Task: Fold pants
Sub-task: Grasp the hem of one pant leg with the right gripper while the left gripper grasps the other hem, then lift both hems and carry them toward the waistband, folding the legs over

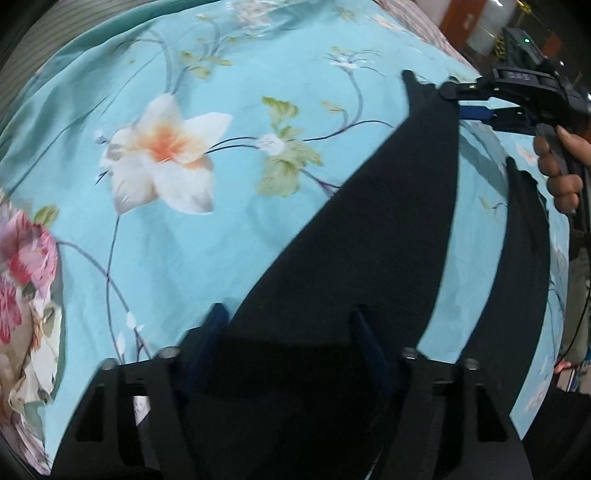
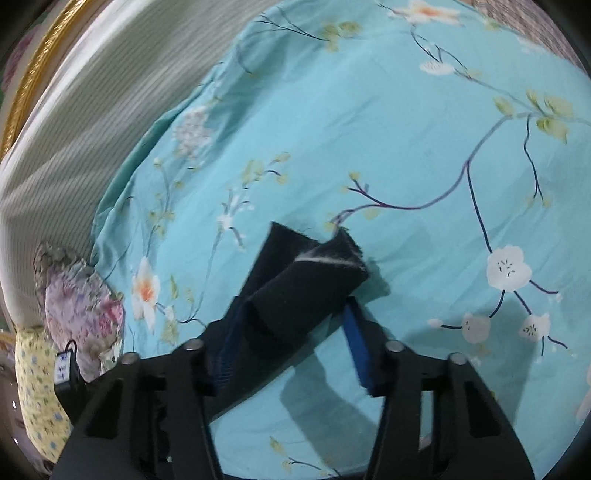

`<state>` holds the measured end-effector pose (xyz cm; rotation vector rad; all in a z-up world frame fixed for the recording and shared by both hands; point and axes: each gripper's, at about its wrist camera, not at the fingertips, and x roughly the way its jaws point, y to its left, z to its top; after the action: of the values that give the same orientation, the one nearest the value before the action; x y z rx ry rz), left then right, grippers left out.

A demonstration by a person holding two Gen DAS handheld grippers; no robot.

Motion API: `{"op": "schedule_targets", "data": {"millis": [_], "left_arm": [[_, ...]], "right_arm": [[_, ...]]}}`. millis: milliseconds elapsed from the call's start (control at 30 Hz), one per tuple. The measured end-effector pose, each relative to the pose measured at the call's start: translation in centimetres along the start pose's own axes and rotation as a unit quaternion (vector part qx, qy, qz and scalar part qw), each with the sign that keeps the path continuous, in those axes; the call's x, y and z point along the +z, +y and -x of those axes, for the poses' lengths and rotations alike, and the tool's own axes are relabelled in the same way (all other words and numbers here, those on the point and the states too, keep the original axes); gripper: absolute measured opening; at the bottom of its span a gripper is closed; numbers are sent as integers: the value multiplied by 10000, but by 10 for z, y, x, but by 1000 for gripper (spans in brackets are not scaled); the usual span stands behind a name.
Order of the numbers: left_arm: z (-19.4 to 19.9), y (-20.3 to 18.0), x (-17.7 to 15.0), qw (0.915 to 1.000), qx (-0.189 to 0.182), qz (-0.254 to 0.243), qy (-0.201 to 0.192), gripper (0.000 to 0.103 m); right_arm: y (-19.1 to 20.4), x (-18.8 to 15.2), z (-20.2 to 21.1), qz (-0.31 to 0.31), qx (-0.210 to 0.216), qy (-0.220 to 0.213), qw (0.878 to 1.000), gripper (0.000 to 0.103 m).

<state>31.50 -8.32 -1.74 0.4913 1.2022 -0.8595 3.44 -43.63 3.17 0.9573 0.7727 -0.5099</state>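
Observation:
Black pants (image 1: 369, 236) hang stretched above a turquoise floral bedsheet (image 1: 221, 229). In the left wrist view my left gripper (image 1: 291, 325) has its blue fingers (image 1: 216, 325) spread, with the dark cloth lying between them. The right gripper (image 1: 476, 99) shows at the upper right, holding the pants' far corner in a person's hand. In the right wrist view my right gripper (image 2: 295, 317) has blue fingers (image 2: 356, 350) apart, and a rolled black pant end (image 2: 306, 280) rests against the left finger, lifted over the sheet (image 2: 406, 147).
A striped headboard or mattress side (image 2: 74, 147) runs along the left. Floral pillows (image 2: 81, 306) and a yellow patterned cloth (image 2: 37, 387) lie at the lower left. A second black pant leg (image 1: 517, 277) hangs at the right. Room clutter (image 1: 480, 22) shows beyond the bed.

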Motion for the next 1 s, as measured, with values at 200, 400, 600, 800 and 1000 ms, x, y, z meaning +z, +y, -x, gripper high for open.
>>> {"op": "schedule_targets", "data": {"millis": [200, 400, 600, 800, 1000], "left_arm": [[8, -30, -4, 9990, -20, -443, -94, 12], [42, -59, -27, 9976, -2, -481, -498, 5], [69, -88, -52, 9954, -99, -384, -871, 4], [91, -121, -78, 9929, -208, -346, -1123, 4], [89, -151, -99, 9927, -312, -313, -1126, 4]], "right_arm": [[-8, -3, 12, -2, 152, -220, 9996, 20], [-4, -17, 31, 363, 362, -421, 9978, 11], [-18, -35, 50, 278, 673, -491, 9961, 10], [-31, -59, 82, 361, 1055, -629, 9918, 10], [-38, -88, 114, 558, 1102, -748, 9895, 10]]}}
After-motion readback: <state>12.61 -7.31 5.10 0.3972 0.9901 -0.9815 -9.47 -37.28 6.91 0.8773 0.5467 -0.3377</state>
